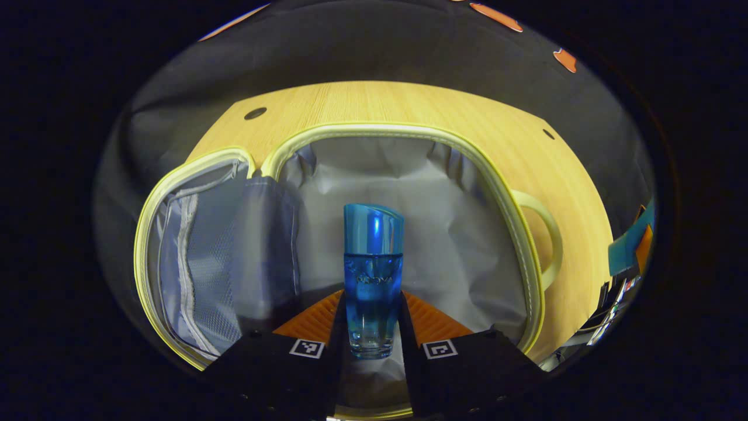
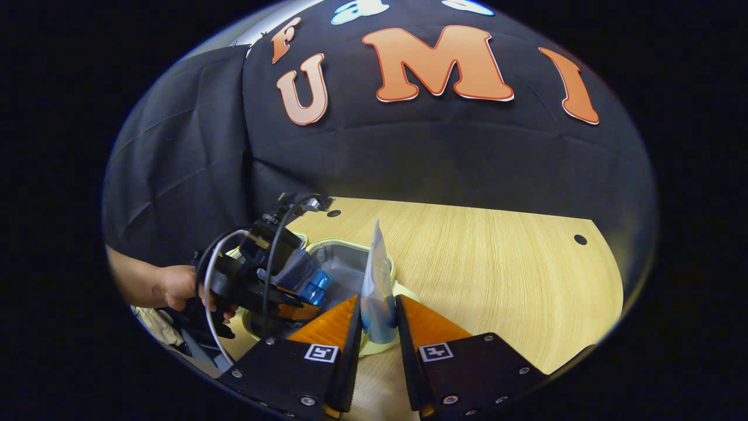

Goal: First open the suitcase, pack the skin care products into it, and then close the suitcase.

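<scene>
The suitcase lies open on the wooden table, pale yellow zip rim around a grey lining, its lid folded out to the left. My left gripper is shut on a blue bottle with a shiny blue cap, held upright above the lining. In the right gripper view my right gripper is shut on a pale blue-white tube that stands up between its fingers. Farther left there, a hand holds the left gripper with the blue bottle over the suitcase.
The wooden table stretches to the right of the suitcase, with small round holes near its far edge. The suitcase handle sticks out on its right side. Black cloth walls close the booth behind. Some coloured items lie at the table's right edge.
</scene>
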